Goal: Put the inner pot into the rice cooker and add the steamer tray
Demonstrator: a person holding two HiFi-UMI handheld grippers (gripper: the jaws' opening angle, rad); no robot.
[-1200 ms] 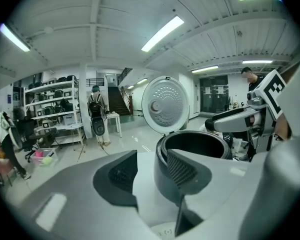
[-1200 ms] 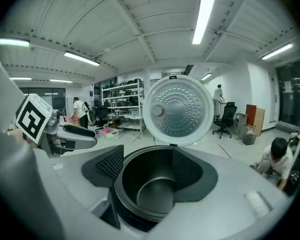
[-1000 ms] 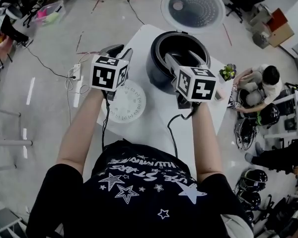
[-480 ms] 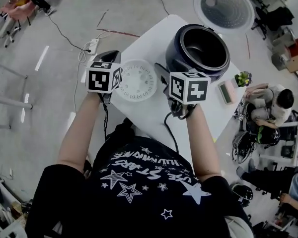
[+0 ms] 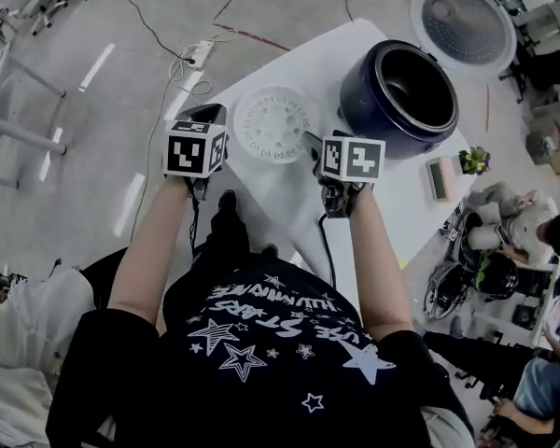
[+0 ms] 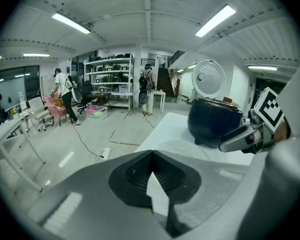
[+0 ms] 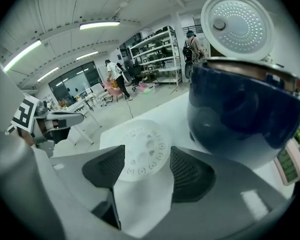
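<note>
Both grippers have dropped back from over the cooker toward the near side of the table and sit lower than a second ago. The steamer tray (image 5: 275,124) is a white perforated disc lying flat on the white table (image 5: 392,203), just beside the rice cooker (image 5: 399,87) but not touching it. The cooker's lid (image 5: 462,17) stands open. No loose inner pot shows on the table, so it is judged already seated, though the dark well does not settle that. The right gripper (image 7: 142,159) has its jaws spread wide and empty, aimed at the tray's near edge, short of contact. The left gripper (image 6: 151,154) has its jaws closed tip to tip on nothing, off the tray's left edge. The step in hand is probably picking up the tray. Since it lies flat, one pad needs to reach the tabletop at the rim and slide under, then close gently, as thin plastic may skid. The left gripper could brace the far side. The tray should be lifted level, then lowered centred into the well, clear of the lid.
</note>
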